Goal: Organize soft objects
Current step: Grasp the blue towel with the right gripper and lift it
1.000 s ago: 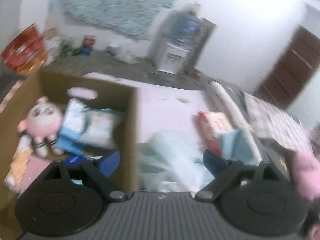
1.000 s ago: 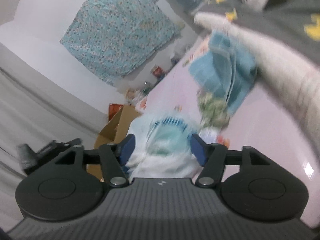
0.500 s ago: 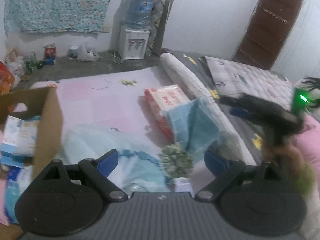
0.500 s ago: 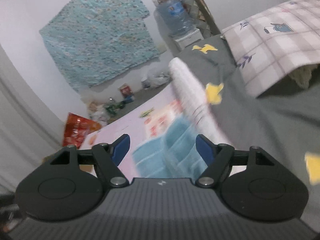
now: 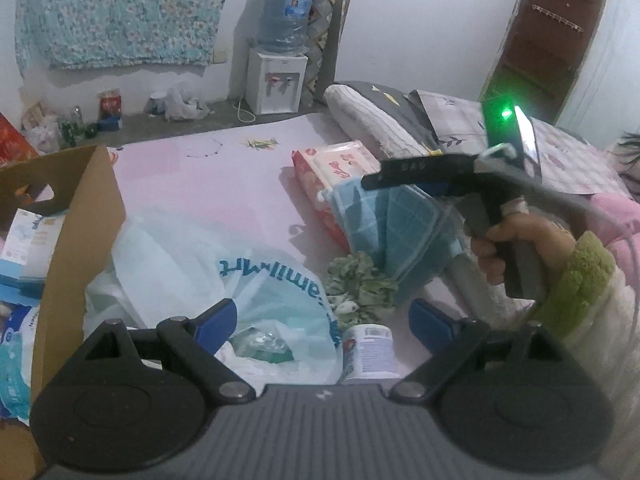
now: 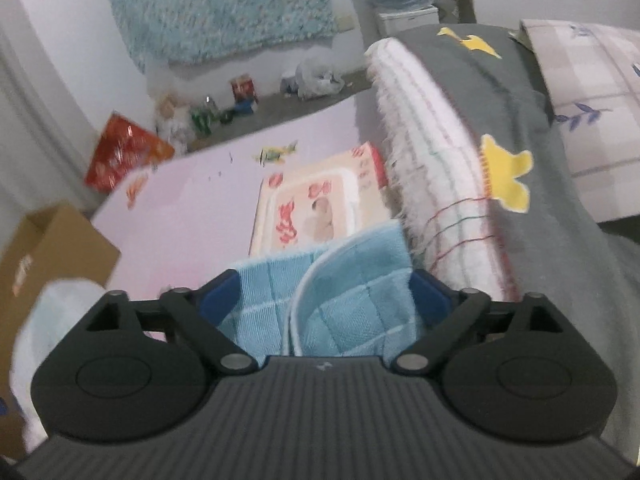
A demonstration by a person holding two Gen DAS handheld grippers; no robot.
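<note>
Your left tongs [image 5: 320, 320] stand wide over a white plastic bag [image 5: 208, 272], gripping nothing; a small white jar [image 5: 370, 354] lies just past them. Your right tongs [image 6: 326, 296] are opening, with the blue cloth [image 6: 320, 292] between the pads. The cloth leans on a pack of wipes [image 6: 316, 204] on the pink mat [image 5: 208, 184], with a green scrunchie [image 5: 360, 284] near it. A cardboard box [image 5: 84, 216] stands to the left, its contents cut off by the frame. Farther back are rolled bedding [image 6: 436, 168], a water dispenser [image 5: 276, 80] and a brown door [image 5: 548, 36]. The right wrist view is blurred at its edges.
</note>
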